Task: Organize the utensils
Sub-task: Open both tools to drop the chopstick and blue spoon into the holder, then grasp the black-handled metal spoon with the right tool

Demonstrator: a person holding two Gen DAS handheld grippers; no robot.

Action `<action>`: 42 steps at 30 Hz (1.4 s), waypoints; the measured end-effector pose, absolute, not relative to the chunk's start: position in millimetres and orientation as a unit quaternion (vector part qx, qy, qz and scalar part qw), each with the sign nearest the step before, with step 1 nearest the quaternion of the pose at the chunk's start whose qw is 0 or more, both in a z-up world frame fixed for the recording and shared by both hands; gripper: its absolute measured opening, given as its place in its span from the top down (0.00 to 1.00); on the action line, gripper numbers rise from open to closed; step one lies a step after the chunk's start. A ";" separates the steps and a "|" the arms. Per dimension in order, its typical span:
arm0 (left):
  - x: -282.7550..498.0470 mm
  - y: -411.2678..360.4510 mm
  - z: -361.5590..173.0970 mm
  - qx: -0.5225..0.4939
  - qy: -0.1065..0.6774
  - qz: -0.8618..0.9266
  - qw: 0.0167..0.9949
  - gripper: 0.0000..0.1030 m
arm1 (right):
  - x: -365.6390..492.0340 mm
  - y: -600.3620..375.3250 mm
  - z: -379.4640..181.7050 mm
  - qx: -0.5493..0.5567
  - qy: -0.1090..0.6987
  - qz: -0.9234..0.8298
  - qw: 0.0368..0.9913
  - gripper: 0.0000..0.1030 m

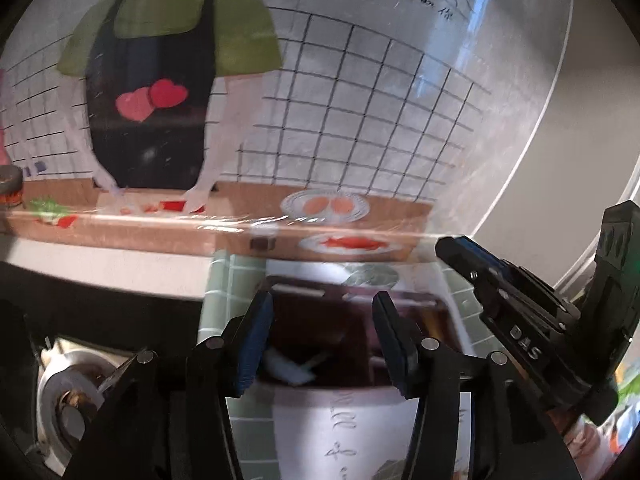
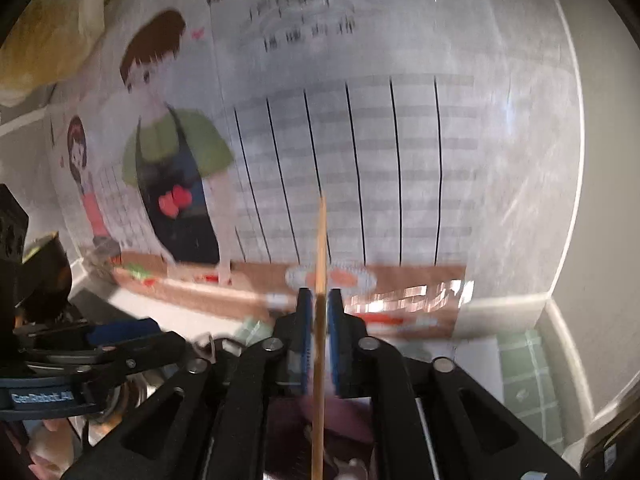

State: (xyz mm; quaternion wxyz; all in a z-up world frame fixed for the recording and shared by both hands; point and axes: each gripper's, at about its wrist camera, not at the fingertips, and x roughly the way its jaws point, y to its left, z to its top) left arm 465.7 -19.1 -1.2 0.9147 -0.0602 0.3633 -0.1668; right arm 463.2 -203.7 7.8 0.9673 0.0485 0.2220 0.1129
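"DAS" stands on the right tool; wall writing blurred.

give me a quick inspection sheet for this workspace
surface: white counter below a glossy wall poster; frames blurred
job's things: thin wooden stick, likely a chopstick, running upright between the right gripper's fingers; dark tray with a white item inside
clutter: steel burner-like part at lower left; small jar at left edge
grippers: left gripper open, nothing between its fingers, above the tray; right gripper narrow around the stick, pad contact unclear
cables: nothing seen
surroundings: grey wall and corner at right; green tile mat
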 end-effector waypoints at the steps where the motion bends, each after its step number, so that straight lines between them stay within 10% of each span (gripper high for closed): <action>1: 460.2 -15.7 -2.0 -0.059 0.361 -0.162 0.916 0.49 | 462.6 -205.4 3.6 0.052 0.231 0.117 0.964 0.71; 19: 354.8 14.9 -32.6 -0.066 0.406 -0.160 0.897 0.36 | 372.9 -252.3 18.0 0.037 0.288 0.051 0.955 0.48; 34: 327.5 49.8 -51.5 -0.095 0.444 -0.107 0.884 0.36 | 550.7 -281.3 -64.7 0.281 0.446 0.113 0.842 0.50; 42: 328.5 49.9 -57.3 -0.095 0.445 -0.112 0.883 0.36 | 543.7 -286.3 -54.6 0.195 0.447 0.094 0.868 0.50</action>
